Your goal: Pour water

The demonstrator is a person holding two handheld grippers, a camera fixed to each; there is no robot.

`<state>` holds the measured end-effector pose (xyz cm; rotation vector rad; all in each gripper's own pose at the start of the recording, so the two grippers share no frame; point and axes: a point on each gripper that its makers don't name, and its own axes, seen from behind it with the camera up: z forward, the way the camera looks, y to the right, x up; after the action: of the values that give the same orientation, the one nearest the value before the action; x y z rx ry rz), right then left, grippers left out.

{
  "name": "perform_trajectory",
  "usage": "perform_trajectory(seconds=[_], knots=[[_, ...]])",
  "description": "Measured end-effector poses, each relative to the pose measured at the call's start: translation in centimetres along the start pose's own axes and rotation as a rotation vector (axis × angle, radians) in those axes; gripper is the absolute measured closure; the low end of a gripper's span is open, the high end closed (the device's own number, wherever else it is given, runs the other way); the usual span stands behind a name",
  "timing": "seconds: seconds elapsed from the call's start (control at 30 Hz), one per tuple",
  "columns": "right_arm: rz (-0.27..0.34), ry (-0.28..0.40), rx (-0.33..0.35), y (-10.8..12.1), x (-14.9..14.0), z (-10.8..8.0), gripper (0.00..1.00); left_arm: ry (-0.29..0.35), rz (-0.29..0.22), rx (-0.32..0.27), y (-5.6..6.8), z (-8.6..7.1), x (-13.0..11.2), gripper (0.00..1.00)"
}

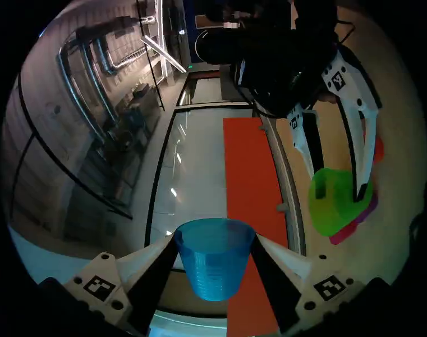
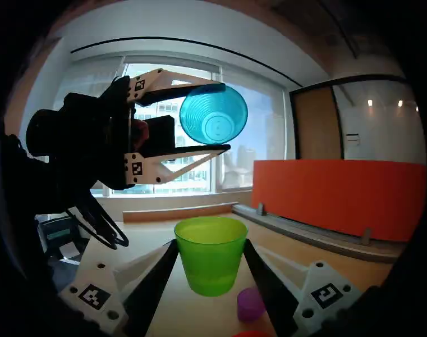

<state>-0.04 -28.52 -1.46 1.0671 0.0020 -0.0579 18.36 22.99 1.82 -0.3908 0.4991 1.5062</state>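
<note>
Left gripper view: the left gripper (image 1: pixel 215 244) clamped a blue cup (image 1: pixel 214 269), which lay tipped, above and beyond the green cup (image 2: pixel 210 264). The right gripper (image 2: pixel 210 244) gripped that cup upright. Pouring well probably required the blue rim over the green cup's mouth and a slow tilt.

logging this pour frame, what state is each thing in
blue cup: gripped, tipped on its side, in the air
green cup: gripped, upright, water level unclear
left gripper: shut on blue cup
right gripper: shut on green cup
purple piece: loose on the table
</note>
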Motion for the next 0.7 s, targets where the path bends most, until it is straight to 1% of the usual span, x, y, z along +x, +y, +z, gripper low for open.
perform_trajectory(seconds=[0.1, 0.33, 0.53, 0.7], knots=[[0.0, 0.001, -0.001, 0.0, 0.1, 0.0, 0.13, -0.008, -0.064, -0.004, 0.0, 0.2, -0.5, 0.13], [-0.001, 0.004, -0.008, 0.1, 0.3, -0.3, 0.13, -0.033, -0.268, -0.018, 0.5, 0.5, -1.9, 0.13], [-0.003, 0.006, -0.014, 0.0, 0.6, -0.5, 0.12, -0.049, -0.463, -0.013, 0.7, 0.5, -3.2, 0.13], [-0.007, 0.008, -0.018, -0.1, 1.0, -0.6, 0.13, -0.061, -0.642, -0.007, 0.7, 0.2, -4.0, 0.13]])
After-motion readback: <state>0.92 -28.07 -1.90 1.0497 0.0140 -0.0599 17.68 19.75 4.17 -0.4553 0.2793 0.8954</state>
